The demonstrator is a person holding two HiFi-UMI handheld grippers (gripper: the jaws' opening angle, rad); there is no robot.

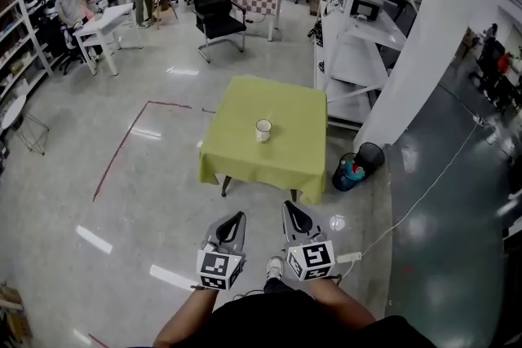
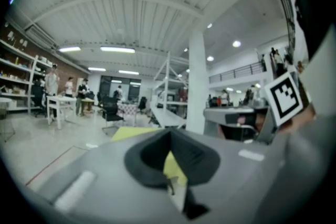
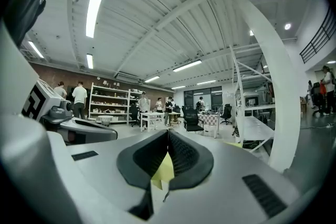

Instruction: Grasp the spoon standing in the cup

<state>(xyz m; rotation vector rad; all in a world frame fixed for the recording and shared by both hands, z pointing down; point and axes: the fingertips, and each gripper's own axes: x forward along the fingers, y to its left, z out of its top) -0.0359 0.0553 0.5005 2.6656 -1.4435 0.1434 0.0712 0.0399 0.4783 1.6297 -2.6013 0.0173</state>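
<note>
Plainly, square black-and-white markers (image 1: 217, 267) top the left gripper (image 1: 236, 218) and right gripper (image 1: 292, 208).

Bright ceiling strip-lights, fisheye-warped edges

The white cup (image 1: 263, 129) stands upright near the middle of the yellow-green table (image 1: 236, 151), spoon indistinct.
</note>
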